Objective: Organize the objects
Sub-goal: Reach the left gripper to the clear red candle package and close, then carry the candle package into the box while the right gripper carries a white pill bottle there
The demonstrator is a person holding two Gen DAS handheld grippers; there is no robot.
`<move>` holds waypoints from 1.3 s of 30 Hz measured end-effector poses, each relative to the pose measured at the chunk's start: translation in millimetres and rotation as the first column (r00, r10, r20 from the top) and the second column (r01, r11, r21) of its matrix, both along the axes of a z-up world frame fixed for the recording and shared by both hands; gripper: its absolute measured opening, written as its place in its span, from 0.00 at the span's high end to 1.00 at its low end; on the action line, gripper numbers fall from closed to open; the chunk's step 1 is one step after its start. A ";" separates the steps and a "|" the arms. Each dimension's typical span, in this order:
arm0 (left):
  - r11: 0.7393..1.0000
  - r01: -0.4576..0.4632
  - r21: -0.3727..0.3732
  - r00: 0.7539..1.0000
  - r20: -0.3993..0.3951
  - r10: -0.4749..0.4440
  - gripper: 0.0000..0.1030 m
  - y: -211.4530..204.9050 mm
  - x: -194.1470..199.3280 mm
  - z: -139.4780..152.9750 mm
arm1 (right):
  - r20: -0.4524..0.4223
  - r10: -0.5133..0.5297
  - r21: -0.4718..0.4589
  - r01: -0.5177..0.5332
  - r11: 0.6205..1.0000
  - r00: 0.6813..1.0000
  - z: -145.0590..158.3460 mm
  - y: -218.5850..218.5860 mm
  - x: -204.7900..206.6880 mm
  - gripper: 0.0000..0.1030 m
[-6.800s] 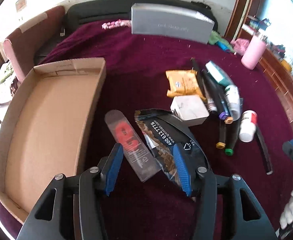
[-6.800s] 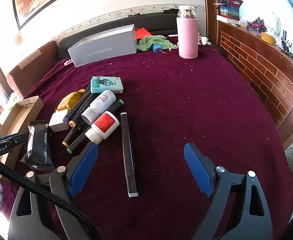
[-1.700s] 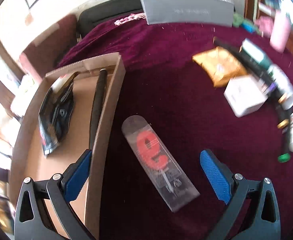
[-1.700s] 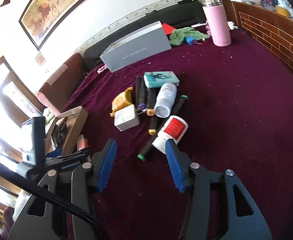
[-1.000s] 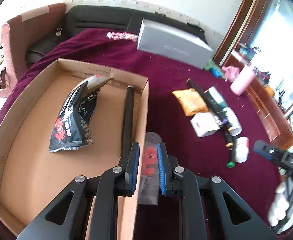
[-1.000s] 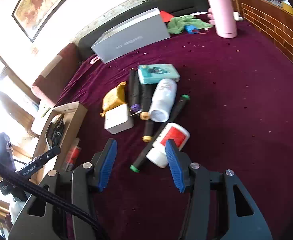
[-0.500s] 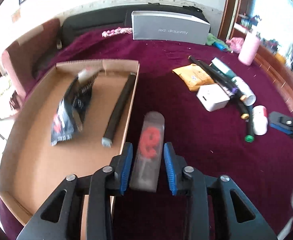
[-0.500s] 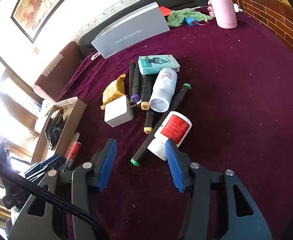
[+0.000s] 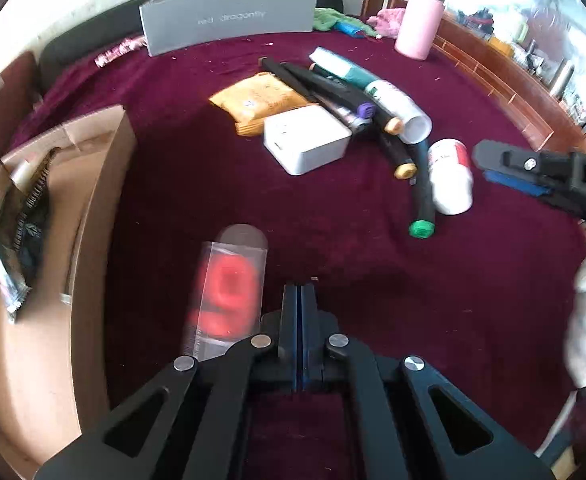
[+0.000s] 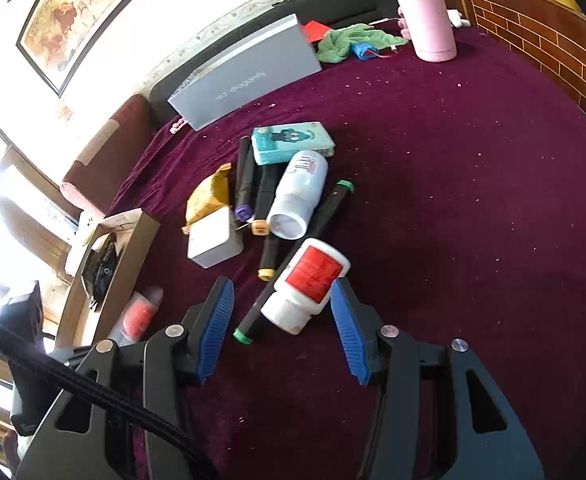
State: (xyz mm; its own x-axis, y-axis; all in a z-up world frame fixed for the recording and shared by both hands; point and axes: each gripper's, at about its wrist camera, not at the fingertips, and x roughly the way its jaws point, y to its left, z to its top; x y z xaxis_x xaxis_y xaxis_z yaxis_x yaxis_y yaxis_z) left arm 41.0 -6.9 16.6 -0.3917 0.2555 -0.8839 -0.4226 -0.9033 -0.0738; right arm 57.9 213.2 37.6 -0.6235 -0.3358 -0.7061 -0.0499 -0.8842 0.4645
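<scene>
Clear packet with red contents [image 9: 229,284], blurred, beside the cardboard box [image 9: 105,184]; red-labelled white bottle [image 10: 307,282] lies touching a green-capped marker [image 10: 293,264].

A home living room: framed painting [image 10: 73,12] above a dark sofa [image 10: 333,4], maroon-clothed table [image 10: 453,200]

Maroon cloth [image 10: 453,200]; white bottle [image 10: 307,284], red label; blue-padded tongs [image 10: 283,330]; brown cardboard box [image 9: 97,200].
</scene>
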 end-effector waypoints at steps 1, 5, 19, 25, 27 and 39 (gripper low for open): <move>1.000 -0.017 0.020 1.000 0.008 0.016 1.00 -3.2 -2.3 0.2 | 0.003 -0.002 0.000 0.002 1.000 1.000 -1.2 1.3 -1.0 0.52; 0.996 -0.061 0.060 0.998 -0.002 0.061 1.00 -10.2 -11.2 -0.4 | 0.017 -0.001 0.007 0.001 1.000 1.000 -3.9 3.6 -2.8 0.52; 0.998 0.043 0.038 0.989 -0.140 -0.037 0.27 -33.1 -5.5 20.3 | 0.031 0.021 -0.003 -0.021 1.000 0.999 -5.6 1.1 -4.8 0.52; 0.993 0.069 -0.094 0.992 -0.104 -0.078 0.27 -28.5 -21.1 11.0 | 0.035 0.029 -0.004 -0.028 1.000 0.999 -10.8 -1.1 -6.1 0.52; 0.988 0.087 -0.129 0.992 -0.081 -0.098 0.27 -25.7 -28.9 1.3 | 0.030 0.029 -0.017 -0.028 0.999 0.999 -12.4 0.1 -6.6 0.52; 0.988 0.115 -0.104 0.993 0.045 -0.110 0.78 -22.5 -22.1 -1.9 | 0.030 0.010 -0.027 -0.010 1.000 0.999 -16.7 7.5 -4.4 0.52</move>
